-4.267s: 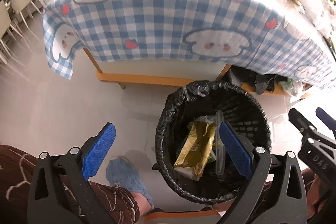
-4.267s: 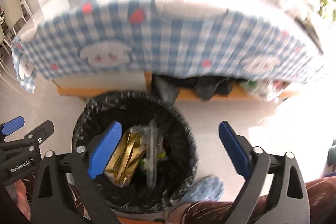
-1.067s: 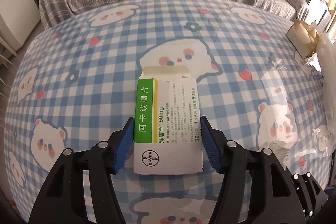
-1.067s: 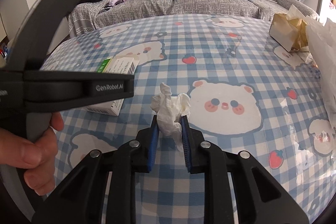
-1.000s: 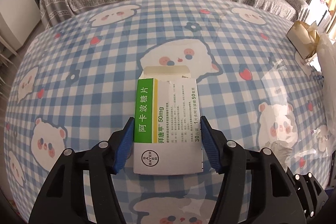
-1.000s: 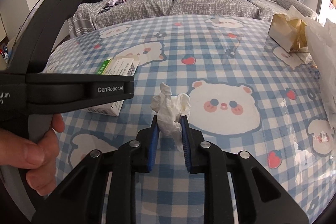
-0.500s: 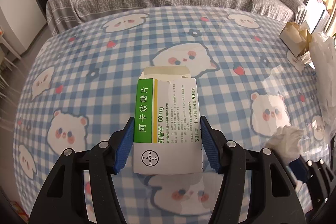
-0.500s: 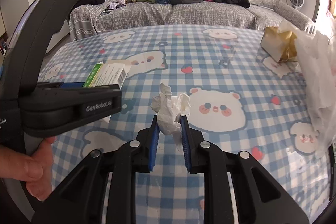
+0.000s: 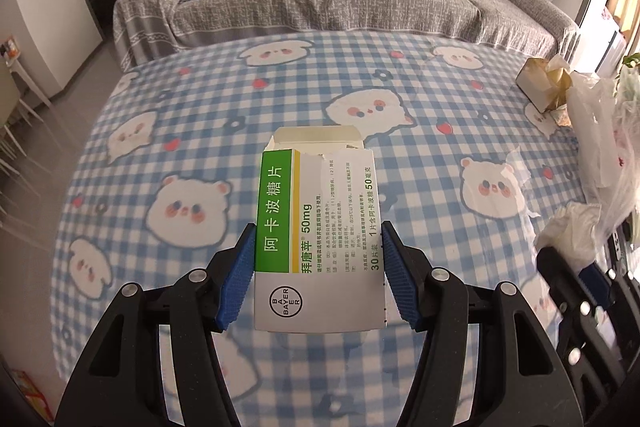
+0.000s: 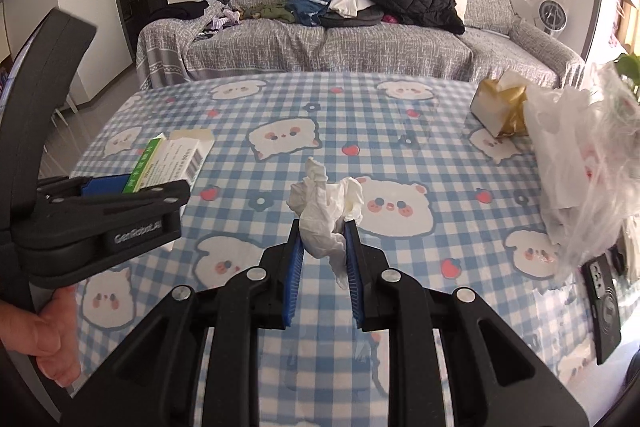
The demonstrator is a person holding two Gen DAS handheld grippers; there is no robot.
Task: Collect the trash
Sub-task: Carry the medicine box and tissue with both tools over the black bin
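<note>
So here's how we've got things laid out: the medicine box [image 9: 318, 239] sits between the pads of our left gripper [image 9: 319, 275], up off the table [image 9: 200, 99]. The crumpled tissue [image 10: 326, 211] is pinched in our right gripper [image 10: 323, 259], which sits to the right of the left one. Over on the table's right edge there's a tissue box [image 10: 498, 103], with a plastic bag [image 10: 580, 155] just in front of it and a phone [image 10: 604, 303] nearer still. Behind the table runs the sofa [image 10: 360, 43], with a pile of clothes [image 10: 360, 3] on it. A fan [image 10: 552, 13] stands beyond the sofa's right end.
</note>
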